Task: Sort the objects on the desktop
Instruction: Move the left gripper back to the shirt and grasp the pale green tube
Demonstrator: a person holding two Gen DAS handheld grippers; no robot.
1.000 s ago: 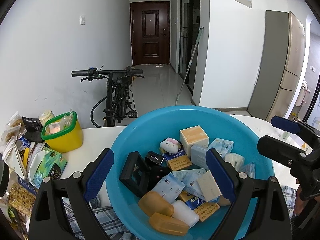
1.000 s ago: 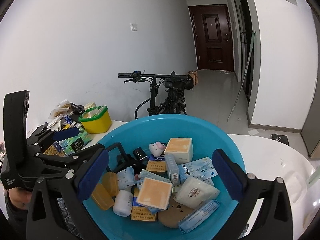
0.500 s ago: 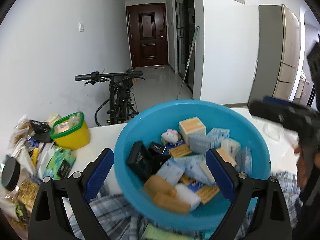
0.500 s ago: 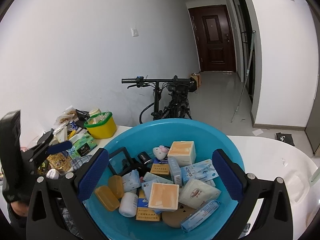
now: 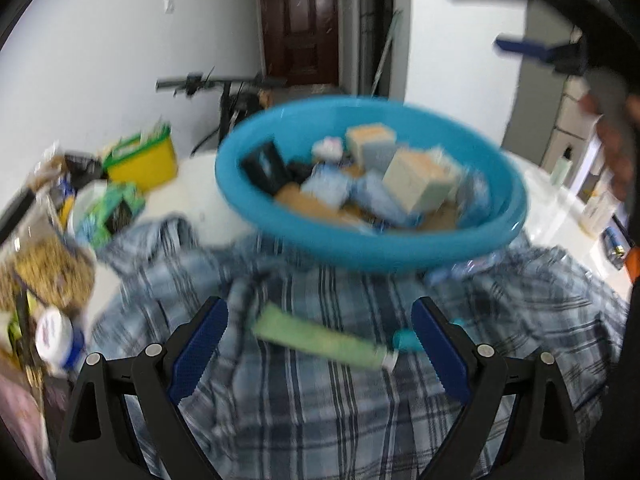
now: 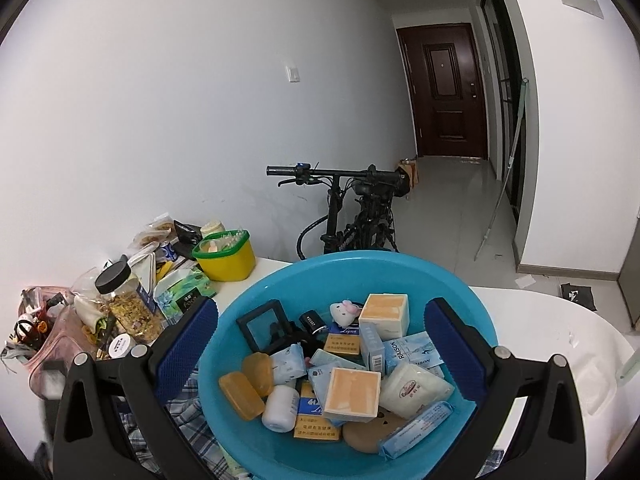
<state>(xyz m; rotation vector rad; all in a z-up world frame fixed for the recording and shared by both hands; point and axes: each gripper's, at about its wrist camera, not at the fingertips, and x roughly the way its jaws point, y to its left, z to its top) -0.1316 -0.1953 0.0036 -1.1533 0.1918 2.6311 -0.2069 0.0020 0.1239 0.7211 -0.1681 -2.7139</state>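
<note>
**me:** Left wrist view went from staring into the blue basin (image 5: 372, 184) to sitting well back from it. 1 second ago the basin filled the bottom of the frame between my left tongs (image 5: 320, 348); now it's up in the middle and the plaid cloth (image 5: 320, 400) takes the whole lower half. Everything's smeared, so I was clearly mid-swing.

**other:** Grab anything on the way out?

**me:** Nope. Left tongs are spread wide, nothing between the pads. What did show up is a green tube (image 5: 320, 340) lying on the cloth, just ahead of them, lower centre.

**other:** And the right side?

**me:** Right wrist view barely budged. Right tongs (image 6: 320, 344) also gaping, empty, hanging over the basin's near rim. You can spot them in the left view too, upper right, blurry.

**other:** So where's the stuff to sort?

**me:** All piled in the basin: orange-topped box (image 6: 352, 394), amber soap cases (image 6: 242, 396), white bottle (image 6: 280, 408), blue packets. The yellow tub (image 6: 226, 256) and snack clutter sit left of it in the right wrist view.

**other:** Meaning?

**me:** My guess: sorting hasn't really started. Backing off just opened up the cloth as a place to lay things, and that tube may be the first pick.
</note>
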